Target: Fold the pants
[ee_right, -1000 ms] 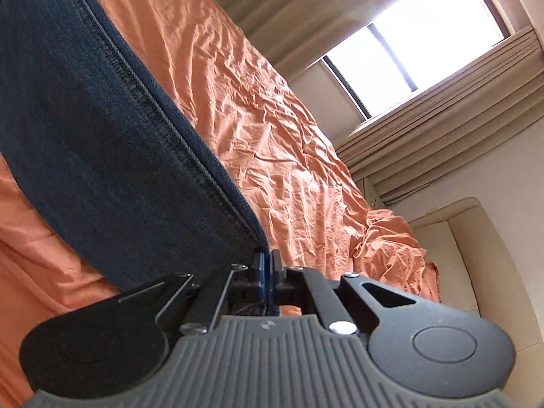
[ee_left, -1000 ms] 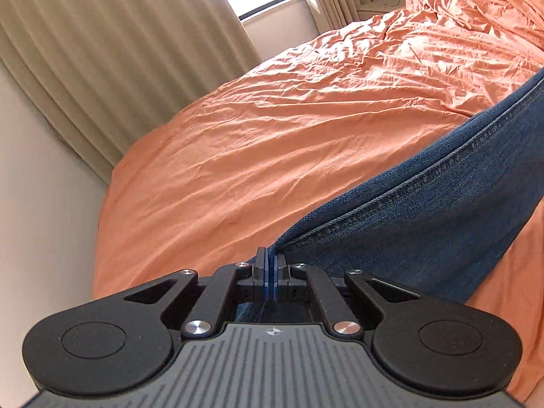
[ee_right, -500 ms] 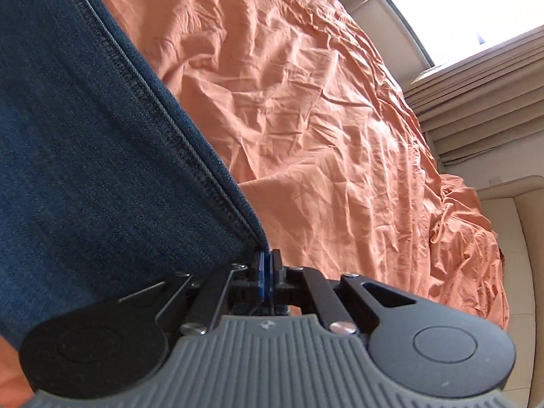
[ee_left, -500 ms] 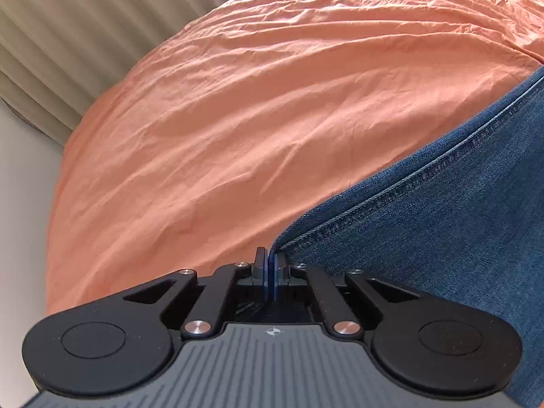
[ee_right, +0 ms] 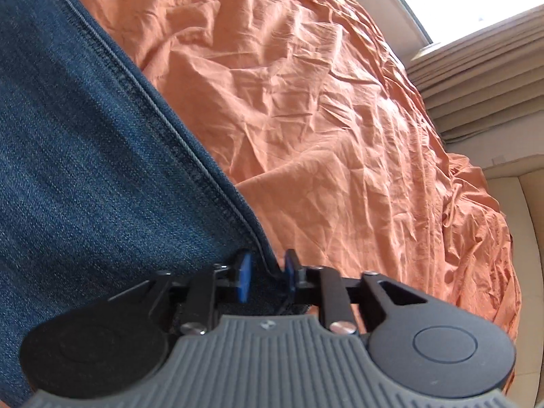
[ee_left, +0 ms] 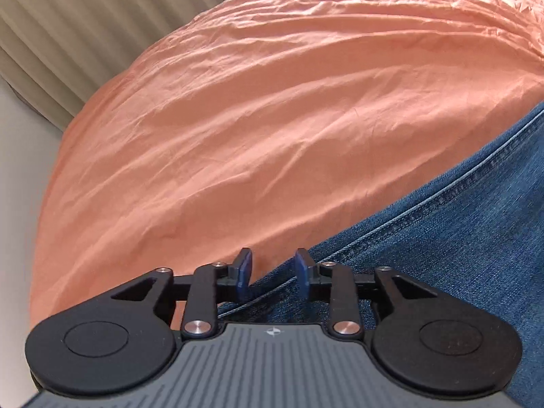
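Note:
Blue denim pants lie on the orange bedsheet, filling the lower right of the left wrist view. My left gripper is open, its blue pads apart, with the hemmed corner of the pants lying loose between them. In the right wrist view the pants fill the left side, their stitched edge running down to my right gripper. That gripper is open too, the denim corner lying between its spread pads.
The wrinkled orange sheet covers the bed. Beige curtains hang beyond the bed's far edge. A window and curtains sit at the upper right, with a beige upholstered seat beside the bed.
Both grippers lowered the pants onto the bed and opened; their pads were shut on the denim corners before and now stand apart.

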Available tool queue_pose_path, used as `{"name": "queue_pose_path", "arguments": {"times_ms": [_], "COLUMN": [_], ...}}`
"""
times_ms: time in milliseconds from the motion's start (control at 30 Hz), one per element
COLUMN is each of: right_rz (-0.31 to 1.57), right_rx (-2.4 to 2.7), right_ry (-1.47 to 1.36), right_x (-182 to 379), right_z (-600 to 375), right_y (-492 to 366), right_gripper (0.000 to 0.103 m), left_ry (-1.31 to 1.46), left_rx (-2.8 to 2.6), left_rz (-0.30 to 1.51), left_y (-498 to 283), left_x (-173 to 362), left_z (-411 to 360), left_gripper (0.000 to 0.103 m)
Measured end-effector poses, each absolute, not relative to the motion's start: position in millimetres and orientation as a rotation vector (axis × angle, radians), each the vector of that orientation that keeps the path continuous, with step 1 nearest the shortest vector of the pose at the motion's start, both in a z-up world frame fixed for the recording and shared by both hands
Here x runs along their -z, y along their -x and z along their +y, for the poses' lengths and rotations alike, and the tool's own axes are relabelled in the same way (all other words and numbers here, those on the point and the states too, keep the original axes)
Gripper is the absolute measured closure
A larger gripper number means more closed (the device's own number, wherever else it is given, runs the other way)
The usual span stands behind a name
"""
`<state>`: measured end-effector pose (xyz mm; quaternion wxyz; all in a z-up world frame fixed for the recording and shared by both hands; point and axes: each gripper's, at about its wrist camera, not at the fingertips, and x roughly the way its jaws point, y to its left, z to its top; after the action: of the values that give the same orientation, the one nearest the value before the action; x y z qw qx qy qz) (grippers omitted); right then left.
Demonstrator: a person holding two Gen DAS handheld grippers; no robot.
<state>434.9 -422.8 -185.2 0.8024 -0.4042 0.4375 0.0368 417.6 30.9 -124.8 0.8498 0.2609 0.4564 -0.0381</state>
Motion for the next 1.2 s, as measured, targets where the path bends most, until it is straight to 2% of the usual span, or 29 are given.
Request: {"name": "queue_pose_path", "arguments": {"times_ms": [233, 467, 567, 633, 800, 1067, 1200], "right_rz": [0.934, 0.929, 0.936, 0.969, 1.007, 1.032, 1.053], "right_rx": [-0.08, -0.233, -0.241, -0.234, -0.205, -0.147, -0.118], "right_ry": [0.483, 0.291, 0.212, 0.125, 0.049, 0.114, 0.129], "right_x": [122.2, 117.0, 129.3, 138.6, 152.4, 153.1, 158.7], "right_z": [-400.9, -309.7, -273.3, -257.1, -224.6, -200.8, -197.7], "right_y": [-385.0, -325.1, -308.3, -302.1, -290.1, -284.9, -290.8], "right_gripper": [0.064, 0.062, 0.061, 0.061, 0.061, 0.059, 0.058], "left_ry": [-0.349, -0.198, -0.094, -0.026, 0.1, 0.231, 0.229], "left_rx": [0.046, -0.113, -0.176, -0.192, -0.233, -0.16, -0.147], "left_rz": [0.906, 0.889, 0.868, 0.857, 0.829, 0.857, 0.892], "left_y": [-373.7, -315.7, -294.7, -286.2, -280.6, -299.2, -307.5], "left_x": [57.8, 33.2, 30.5, 33.5, 59.2, 118.0, 140.8], "left_z": [82.6, 176.4, 217.8, 241.9, 293.0, 324.7, 326.2], "left_gripper": [0.051, 0.048, 0.036, 0.029, 0.022, 0.021, 0.016]}}
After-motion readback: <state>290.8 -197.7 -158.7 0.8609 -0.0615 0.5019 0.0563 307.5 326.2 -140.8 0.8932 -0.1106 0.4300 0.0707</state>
